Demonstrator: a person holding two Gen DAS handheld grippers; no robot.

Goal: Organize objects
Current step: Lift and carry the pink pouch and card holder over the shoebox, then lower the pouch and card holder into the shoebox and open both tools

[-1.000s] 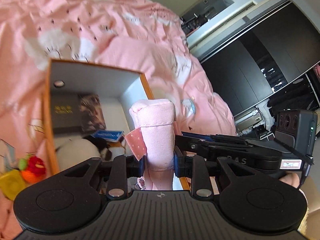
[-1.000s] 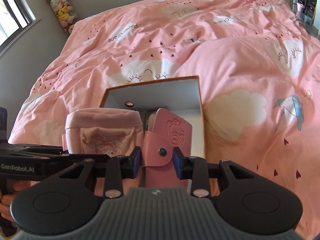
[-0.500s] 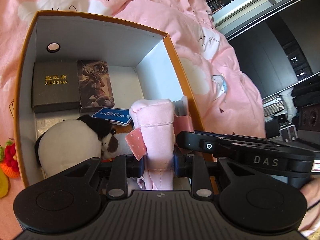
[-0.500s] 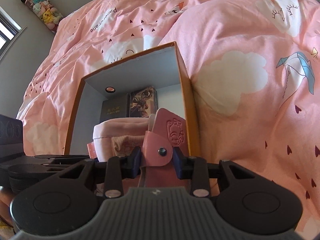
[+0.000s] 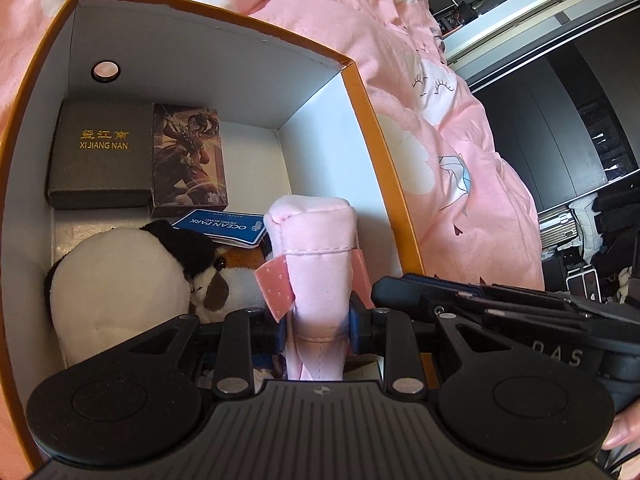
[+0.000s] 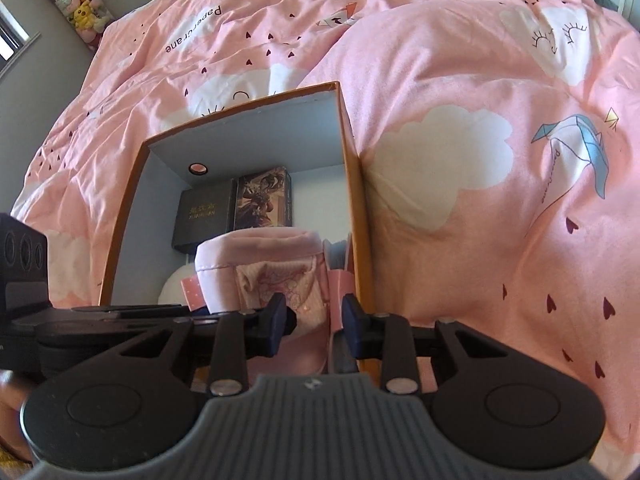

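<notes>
An orange-rimmed cardboard box (image 5: 372, 120) with white inner walls sits on the pink bedspread; it also shows in the right wrist view (image 6: 352, 168). My left gripper (image 5: 318, 326) is shut on a pale pink fabric pouch (image 5: 316, 252) and holds it upright inside the box near the right wall. The pouch shows in the right wrist view (image 6: 260, 256). My right gripper (image 6: 314, 320) is open and empty over the box's near right corner. A pink leather case (image 6: 340, 276) stands in the box against the right wall, just beyond the fingers.
In the box lie a black case lettered XI JIANG NAN (image 5: 100, 156), an illustrated card box (image 5: 188, 160), a blue Ocean Park card (image 5: 224, 228) and a panda plush (image 5: 132, 284). The pink duvet (image 6: 480, 160) surrounds the box. Dark wardrobes (image 5: 560, 120) stand at right.
Both grippers moved down into the box. My right gripper opened and let go of the pink leather case, which now stands in the box. My left gripper still holds the pouch.
</notes>
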